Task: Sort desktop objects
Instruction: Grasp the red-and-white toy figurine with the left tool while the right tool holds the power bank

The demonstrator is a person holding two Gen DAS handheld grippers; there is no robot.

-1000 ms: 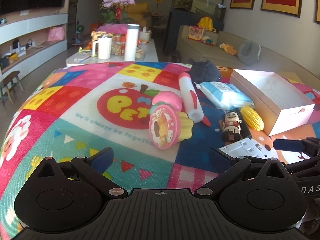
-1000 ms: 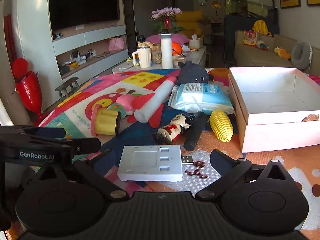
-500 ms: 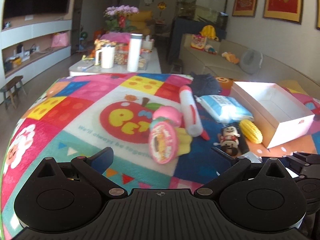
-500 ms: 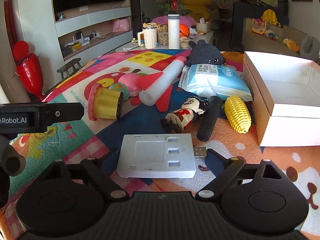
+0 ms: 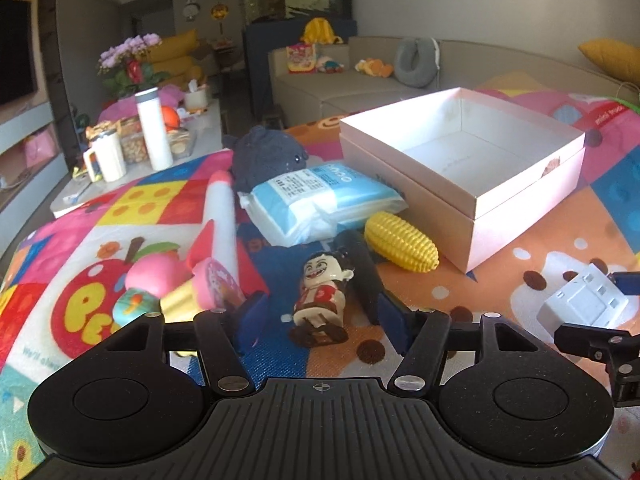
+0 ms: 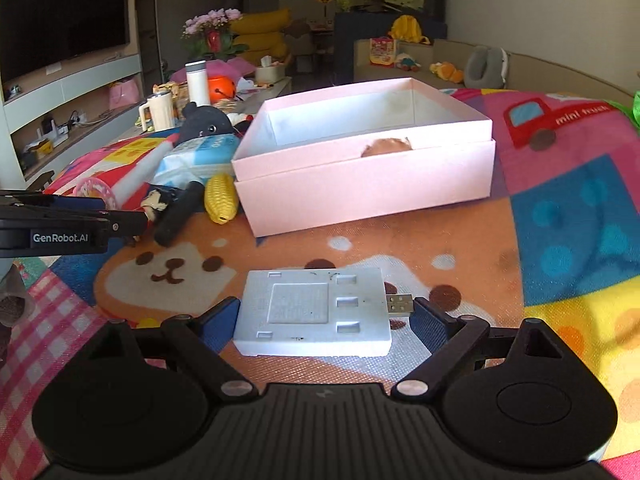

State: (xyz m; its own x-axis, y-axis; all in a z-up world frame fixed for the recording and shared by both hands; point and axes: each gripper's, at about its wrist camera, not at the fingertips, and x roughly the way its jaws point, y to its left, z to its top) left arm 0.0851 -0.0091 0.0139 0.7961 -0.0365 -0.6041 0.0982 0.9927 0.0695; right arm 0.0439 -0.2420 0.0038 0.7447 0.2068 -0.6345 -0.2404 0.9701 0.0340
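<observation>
Bright play mat with scattered toys and a pink box.
Left gripper spread wide around the figurine; right gripper released, straddling the white hub.

Ahead of me a beige sofa runs along the far wall, a grey neck pillow on it. Left, a dark television hangs above pale shelves. Pink flowers stand behind a low coffee table.
</observation>
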